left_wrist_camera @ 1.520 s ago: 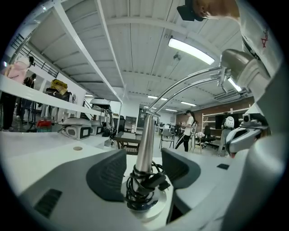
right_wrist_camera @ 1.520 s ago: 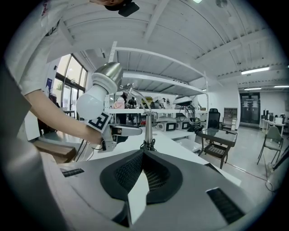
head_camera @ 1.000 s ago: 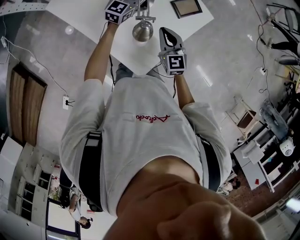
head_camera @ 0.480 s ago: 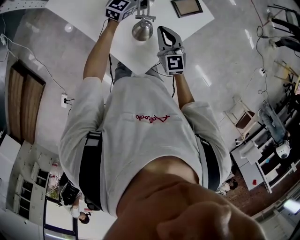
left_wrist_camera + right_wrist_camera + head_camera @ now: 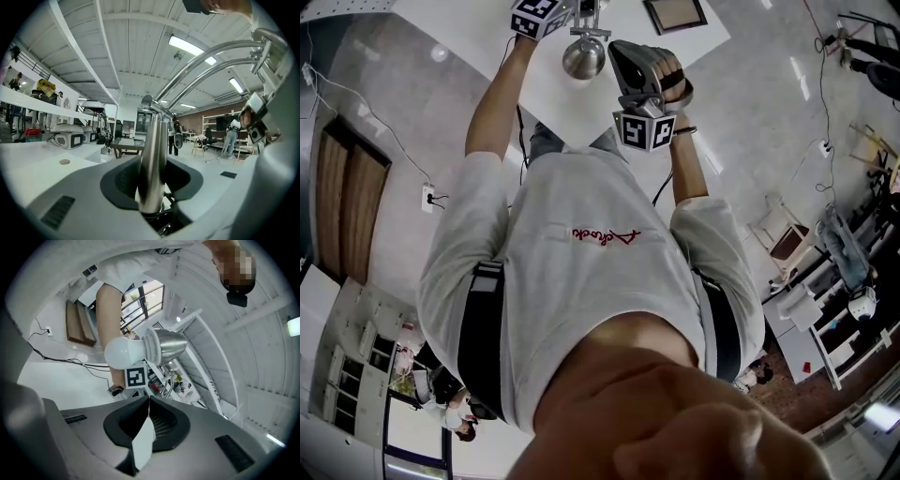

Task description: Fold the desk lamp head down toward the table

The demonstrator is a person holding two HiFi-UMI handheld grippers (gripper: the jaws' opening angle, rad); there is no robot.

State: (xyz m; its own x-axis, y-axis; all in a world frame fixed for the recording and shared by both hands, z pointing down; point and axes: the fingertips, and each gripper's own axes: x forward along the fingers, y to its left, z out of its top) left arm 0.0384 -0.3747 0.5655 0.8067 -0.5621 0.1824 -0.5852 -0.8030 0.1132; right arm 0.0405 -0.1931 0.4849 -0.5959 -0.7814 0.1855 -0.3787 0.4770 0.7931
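White bench (image 5: 469, 23) fills the top of the head view, and at its left the left tool (image 5: 152, 185) pinches the desk lamp's chrome stem (image 5: 154, 136) between its jaws. Right of that, the lamp head (image 5: 584, 58), a shiny metal shade with a white bulb (image 5: 123, 353), shows over the bench. Just beside it is the right tool (image 5: 146, 427), its jaws pressed together on nothing and clear of the shade.

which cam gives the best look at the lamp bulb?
Right gripper view: the white bulb faces the camera, poking out of the metal shade. Head view shows only the shade's back, bulb hidden. Left gripper view shows just the lamp post, no bulb.
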